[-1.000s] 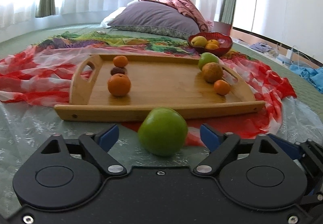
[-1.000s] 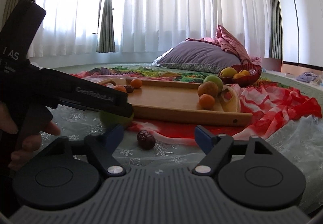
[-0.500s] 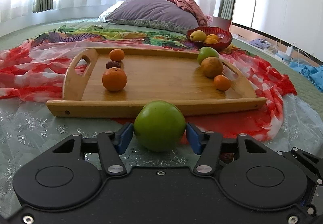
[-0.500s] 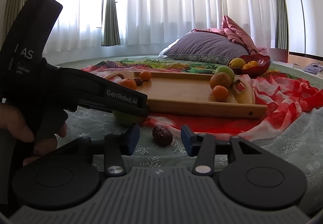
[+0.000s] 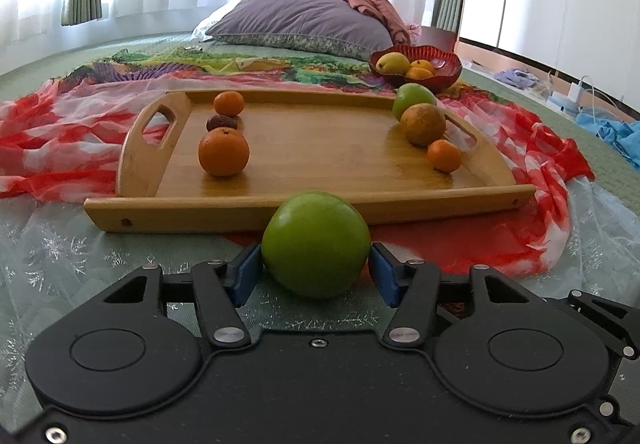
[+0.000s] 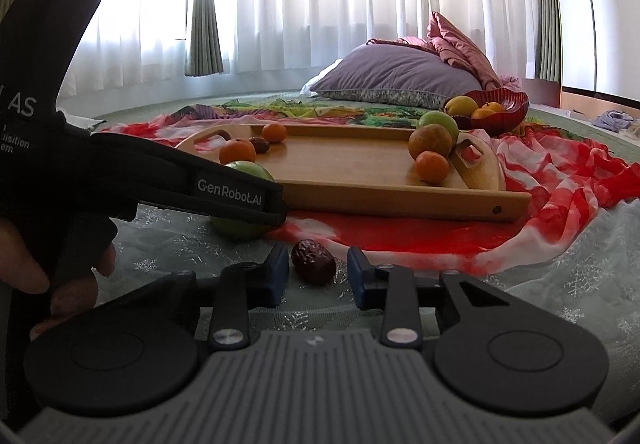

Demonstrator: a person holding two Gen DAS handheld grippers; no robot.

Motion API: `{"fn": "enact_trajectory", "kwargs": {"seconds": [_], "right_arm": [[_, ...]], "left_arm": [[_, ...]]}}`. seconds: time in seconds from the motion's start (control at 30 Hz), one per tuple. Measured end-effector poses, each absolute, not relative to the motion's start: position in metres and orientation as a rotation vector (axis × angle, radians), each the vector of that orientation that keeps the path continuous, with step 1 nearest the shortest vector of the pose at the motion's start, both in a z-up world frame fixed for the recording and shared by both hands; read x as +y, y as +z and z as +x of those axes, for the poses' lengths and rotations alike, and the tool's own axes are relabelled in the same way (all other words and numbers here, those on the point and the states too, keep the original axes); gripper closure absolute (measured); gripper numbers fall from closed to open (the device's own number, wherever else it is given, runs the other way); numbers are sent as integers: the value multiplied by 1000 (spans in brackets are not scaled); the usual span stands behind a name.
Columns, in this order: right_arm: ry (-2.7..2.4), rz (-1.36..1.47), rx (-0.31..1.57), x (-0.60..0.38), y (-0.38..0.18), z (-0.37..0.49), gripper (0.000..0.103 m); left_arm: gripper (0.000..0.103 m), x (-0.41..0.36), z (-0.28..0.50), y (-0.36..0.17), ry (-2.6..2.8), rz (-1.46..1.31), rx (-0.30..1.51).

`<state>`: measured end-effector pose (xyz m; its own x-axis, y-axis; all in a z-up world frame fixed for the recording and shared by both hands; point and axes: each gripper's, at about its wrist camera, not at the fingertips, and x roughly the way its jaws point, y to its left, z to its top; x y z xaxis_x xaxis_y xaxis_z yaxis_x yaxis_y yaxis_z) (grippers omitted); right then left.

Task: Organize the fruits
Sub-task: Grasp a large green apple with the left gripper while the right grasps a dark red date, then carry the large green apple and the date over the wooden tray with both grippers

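Nearest, the left gripper [image 5: 316, 268] pinches a green apple [image 5: 316, 244] on the pale sheer cloth [image 5: 72, 252], just before the wooden tray [image 5: 312, 208]. The right gripper [image 6: 318, 274] is spread narrowly around a dried date [image 6: 313, 261], blue pads not touching it. Farther off, oranges [image 5: 224, 152] sit on the tray; beyond stands a red fruit bowl [image 5: 444, 74].

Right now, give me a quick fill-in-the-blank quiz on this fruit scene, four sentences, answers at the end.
1. The left hand-held gripper has its blue pads on either side of a ____ apple.
2. The dark date lies between the pads of the ____ hand-held gripper.
3. The wooden tray holds ____ orange fruits.
4. The bowl behind the tray is ____.

Answers: green; right; three; red
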<state>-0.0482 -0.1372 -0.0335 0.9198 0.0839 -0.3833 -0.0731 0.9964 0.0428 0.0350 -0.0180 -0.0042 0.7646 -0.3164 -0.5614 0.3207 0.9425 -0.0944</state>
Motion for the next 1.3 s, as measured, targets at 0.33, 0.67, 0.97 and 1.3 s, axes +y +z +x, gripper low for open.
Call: {"fn": "enact_trajectory", "kwargs": {"seconds": [0.33,0.67,0.97,1.3], "right_arm": [[80,21,398,-135,-34,-45,66],[92,3,404,-134,-33,-40,75],[82,-8,364,-139,-24,-46,75],[32,-23,316,-153,-9,-40,75]], "left_arm": [[47,-18,35,-7,-348,12,606],[48,-21,32,-6,-341,37,593],[48,-20,24,3,-330,52,580],[48,-18,21,22,-313,57,518]]}}
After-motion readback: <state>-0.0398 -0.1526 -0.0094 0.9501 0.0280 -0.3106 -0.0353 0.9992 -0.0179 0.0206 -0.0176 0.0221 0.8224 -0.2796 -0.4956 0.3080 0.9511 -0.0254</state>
